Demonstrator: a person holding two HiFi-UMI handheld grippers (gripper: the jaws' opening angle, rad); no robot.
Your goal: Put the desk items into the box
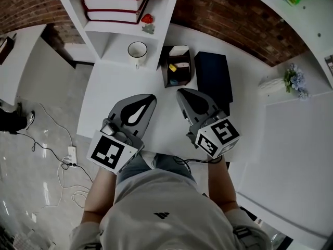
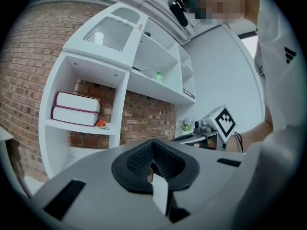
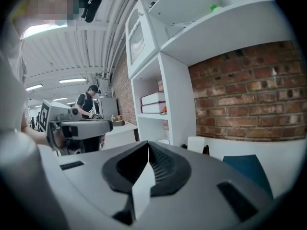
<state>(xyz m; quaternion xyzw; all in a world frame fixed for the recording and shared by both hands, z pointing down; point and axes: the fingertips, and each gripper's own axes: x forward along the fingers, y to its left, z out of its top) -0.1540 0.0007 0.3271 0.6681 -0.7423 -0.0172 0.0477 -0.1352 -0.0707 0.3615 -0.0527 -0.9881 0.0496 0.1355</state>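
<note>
Left gripper [image 1: 150,98] and right gripper [image 1: 183,92]: jaws closed together, nothing held, low over the counter [image 1: 114,82]. Mug [image 1: 137,51] stands upper centre, near the box [image 1: 165,72], to its left. We judge it rigid, glaze-slick and breakable: pinch the rim wall, one jaw inside.

No legible words or numbers: the books [image 1: 117,1] ahead of the grippers show nothing readable. Only marks: square black-and-white codes on the left gripper [image 1: 150,98] and right gripper [image 1: 180,92] cubes, plus a small shirt logo [image 1: 161,215] behind them.
</note>
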